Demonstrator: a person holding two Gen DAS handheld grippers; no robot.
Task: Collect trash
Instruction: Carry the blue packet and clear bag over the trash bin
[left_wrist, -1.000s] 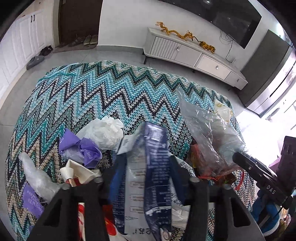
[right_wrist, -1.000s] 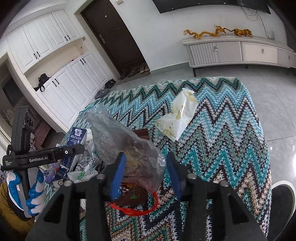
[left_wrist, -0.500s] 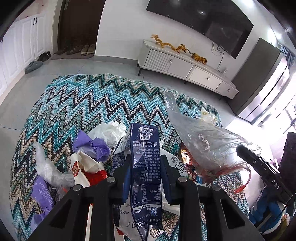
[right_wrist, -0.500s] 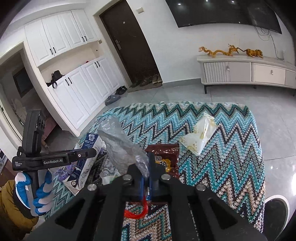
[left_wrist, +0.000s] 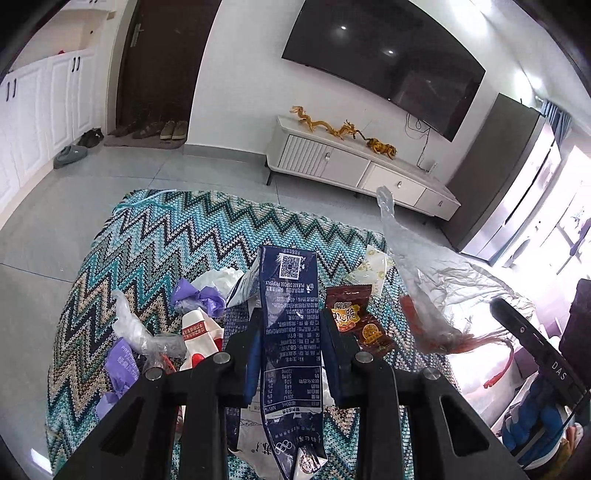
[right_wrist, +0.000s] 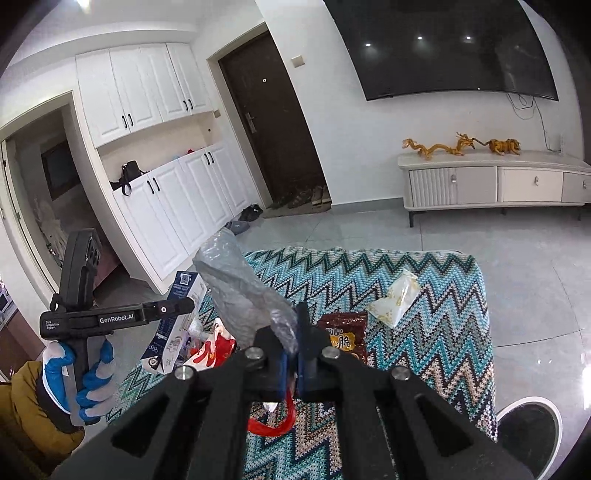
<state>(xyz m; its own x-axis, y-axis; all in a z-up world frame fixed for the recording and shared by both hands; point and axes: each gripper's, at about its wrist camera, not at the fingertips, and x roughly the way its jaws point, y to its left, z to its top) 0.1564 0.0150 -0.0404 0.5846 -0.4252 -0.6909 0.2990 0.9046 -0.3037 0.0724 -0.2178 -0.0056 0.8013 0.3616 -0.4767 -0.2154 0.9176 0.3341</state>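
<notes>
My left gripper (left_wrist: 290, 332) is shut on a dark blue milk carton (left_wrist: 290, 306), lifted above the zigzag-patterned table cover (left_wrist: 166, 251). The carton also shows in the right wrist view (right_wrist: 173, 325). My right gripper (right_wrist: 293, 347) is shut on a clear plastic bag (right_wrist: 240, 295) with a red drawstring (right_wrist: 273, 424), held above the table; the bag shows in the left wrist view (left_wrist: 432, 288). On the cover lie a brown snack packet (left_wrist: 354, 317), a white-yellow wrapper (left_wrist: 373, 266), purple wrappers (left_wrist: 201, 299), a white crumpled bag (left_wrist: 221, 278), a red-white carton (left_wrist: 201, 332) and clear plastic (left_wrist: 133, 328).
A white TV cabinet (left_wrist: 354, 166) stands beyond the table against the wall. White cupboards (right_wrist: 177, 206) and a dark door (right_wrist: 273, 122) are to the left. Grey tiled floor (left_wrist: 44, 229) surrounds the table. A round white-rimmed bin (right_wrist: 528, 428) sits by the table's right side.
Both grippers have risen, lifting the blue carton and the clear bag higher above the table. A second ago both were open around these items and then closed on them.
</notes>
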